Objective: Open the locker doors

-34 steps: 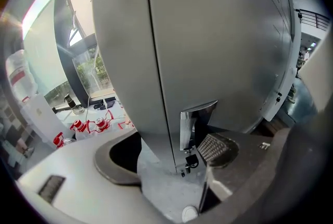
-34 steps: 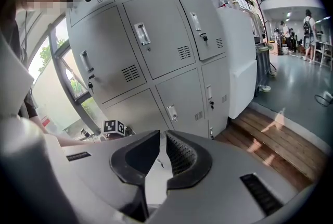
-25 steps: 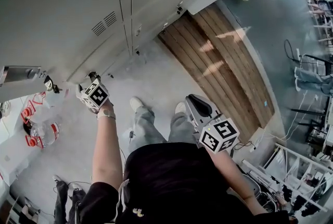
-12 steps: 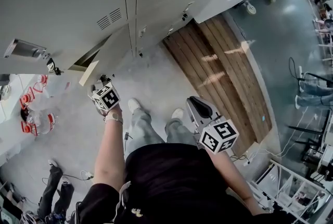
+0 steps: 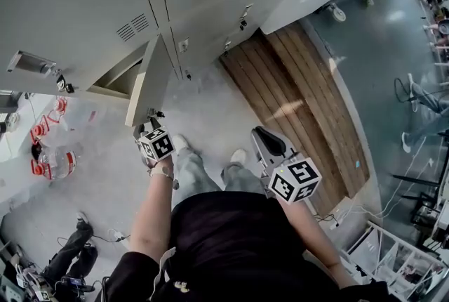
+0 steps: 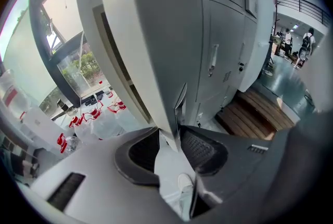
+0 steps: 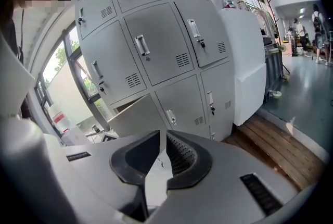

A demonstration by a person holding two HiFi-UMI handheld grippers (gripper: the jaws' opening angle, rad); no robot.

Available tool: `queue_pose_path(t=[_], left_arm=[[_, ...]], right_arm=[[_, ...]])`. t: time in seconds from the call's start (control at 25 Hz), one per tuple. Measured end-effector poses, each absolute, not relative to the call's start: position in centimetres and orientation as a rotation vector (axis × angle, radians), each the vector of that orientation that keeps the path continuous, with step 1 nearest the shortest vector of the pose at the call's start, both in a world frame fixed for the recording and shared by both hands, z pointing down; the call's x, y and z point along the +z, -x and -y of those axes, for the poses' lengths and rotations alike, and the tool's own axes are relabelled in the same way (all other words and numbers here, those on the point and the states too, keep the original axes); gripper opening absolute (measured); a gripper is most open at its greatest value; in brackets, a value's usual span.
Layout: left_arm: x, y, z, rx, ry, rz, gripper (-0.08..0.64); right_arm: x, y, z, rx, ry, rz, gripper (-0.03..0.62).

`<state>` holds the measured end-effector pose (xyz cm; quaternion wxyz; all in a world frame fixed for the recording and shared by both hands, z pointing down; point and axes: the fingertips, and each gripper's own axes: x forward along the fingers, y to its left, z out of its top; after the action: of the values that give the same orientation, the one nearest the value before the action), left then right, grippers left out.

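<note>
The bottom locker door (image 5: 149, 79) has swung out. My left claw (image 6: 174, 139) has just been closing and is clenched on its edge. My right claw (image 7: 162, 152) is released, empty.

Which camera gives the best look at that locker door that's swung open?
The right gripper view: the whole door shows, ajar among closed lockers. The head view looks steeply down on it; the left gripper view shows only its edge, close up.
</note>
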<state>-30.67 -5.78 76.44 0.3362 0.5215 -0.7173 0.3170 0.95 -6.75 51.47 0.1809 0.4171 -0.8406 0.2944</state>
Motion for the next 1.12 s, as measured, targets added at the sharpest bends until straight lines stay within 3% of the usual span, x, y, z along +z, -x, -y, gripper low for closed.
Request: queue_pose_path(t=[1.12], left_arm=[[76.4,9.7,10.6,0.964,-1.744,1.597,0.097]], right_arm=[[51.6,-20.2,2.4,0.914,-1.652,2.183,0.064]])
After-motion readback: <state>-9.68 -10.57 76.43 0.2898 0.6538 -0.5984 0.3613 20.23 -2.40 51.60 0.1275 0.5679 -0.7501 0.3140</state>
